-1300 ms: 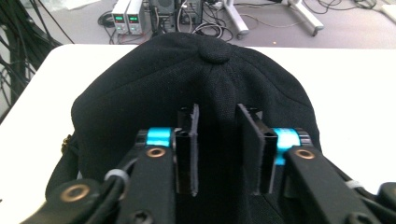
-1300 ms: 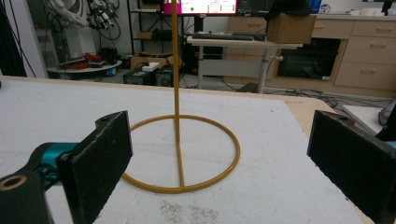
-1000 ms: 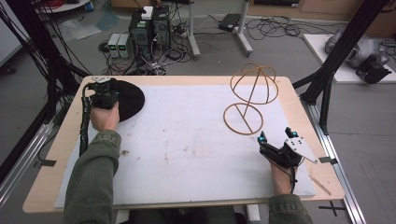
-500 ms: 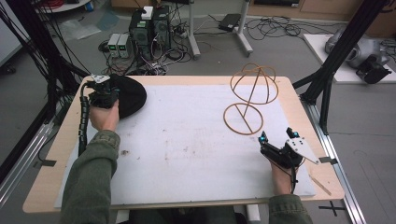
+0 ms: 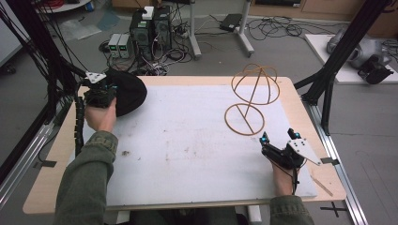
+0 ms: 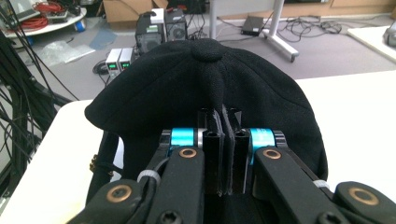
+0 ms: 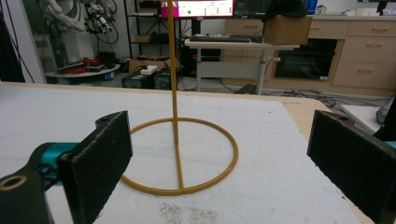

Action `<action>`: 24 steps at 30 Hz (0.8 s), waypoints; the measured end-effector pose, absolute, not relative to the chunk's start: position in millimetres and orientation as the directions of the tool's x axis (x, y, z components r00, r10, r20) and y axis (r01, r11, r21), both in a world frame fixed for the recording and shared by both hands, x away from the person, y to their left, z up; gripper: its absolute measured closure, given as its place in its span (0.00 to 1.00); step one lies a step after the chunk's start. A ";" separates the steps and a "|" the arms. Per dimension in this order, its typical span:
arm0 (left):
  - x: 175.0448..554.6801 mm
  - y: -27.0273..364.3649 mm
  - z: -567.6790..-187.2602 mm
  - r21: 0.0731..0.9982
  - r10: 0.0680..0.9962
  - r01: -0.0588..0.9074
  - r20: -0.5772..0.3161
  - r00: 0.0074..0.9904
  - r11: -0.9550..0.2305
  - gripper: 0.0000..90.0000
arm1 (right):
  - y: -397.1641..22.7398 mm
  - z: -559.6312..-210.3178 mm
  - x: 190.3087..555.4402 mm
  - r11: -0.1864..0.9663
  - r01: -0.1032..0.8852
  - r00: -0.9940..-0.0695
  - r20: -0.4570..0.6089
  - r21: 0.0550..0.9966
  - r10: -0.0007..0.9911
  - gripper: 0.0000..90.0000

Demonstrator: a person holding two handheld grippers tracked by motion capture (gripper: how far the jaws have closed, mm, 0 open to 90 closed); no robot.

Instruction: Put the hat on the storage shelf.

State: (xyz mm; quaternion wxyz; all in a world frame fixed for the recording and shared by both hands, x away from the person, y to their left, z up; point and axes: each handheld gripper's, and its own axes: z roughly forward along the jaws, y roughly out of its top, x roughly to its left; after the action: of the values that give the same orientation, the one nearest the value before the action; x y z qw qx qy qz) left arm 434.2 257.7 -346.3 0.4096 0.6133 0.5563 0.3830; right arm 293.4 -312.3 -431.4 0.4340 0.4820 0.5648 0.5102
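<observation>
A black cap [image 5: 129,93] sits at the table's far left corner, and my left gripper [image 5: 109,89] is shut on its near edge. In the left gripper view the jaws of the left gripper [image 6: 223,116] pinch a fold of the cap's [image 6: 205,79] cloth, with the crown and top button beyond. A yellow wire stand [image 5: 245,119] with a round base ring and a domed top stands at the far right. My right gripper [image 5: 278,135] rests open on the table just short of it. In the right gripper view the stand [image 7: 180,190] lies between and beyond the right gripper's [image 7: 219,154] open pads.
A white mat [image 5: 187,140] covers most of the wooden table. Black frame posts [image 5: 338,70] rise at the right edge and cables hang at the left. Computer boxes [image 5: 150,28] stand on the floor beyond the far edge.
The cap, lying flat before, has been lifted and tilted at its near edge by my left gripper, which shifted slightly left. The right gripper has not moved.
</observation>
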 end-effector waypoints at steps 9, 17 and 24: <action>421.0 261.2 -332.9 0.943 0.993 0.327 0.019 0.115 -0.056 0.97 | -312.2 -430.8 293.3 0.015 0.096 -0.159 0.000 0.995 0.987 0.06; 409.7 260.4 -320.6 0.960 0.990 0.277 -0.005 0.143 -0.036 0.97 | -310.6 -430.3 293.0 0.019 0.093 -0.161 -0.004 0.996 0.987 0.06; 404.4 257.2 -314.9 0.970 0.984 0.240 -0.003 0.178 -0.041 0.97 | -309.2 -430.3 293.2 0.017 0.098 -0.164 0.000 0.995 0.986 0.06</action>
State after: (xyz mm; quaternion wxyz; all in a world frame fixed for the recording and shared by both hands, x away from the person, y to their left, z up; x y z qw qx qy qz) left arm 404.4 257.2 -314.9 0.4727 0.6047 0.5062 0.3933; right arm 293.2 -309.2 -430.3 0.4338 0.4792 0.5658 0.5120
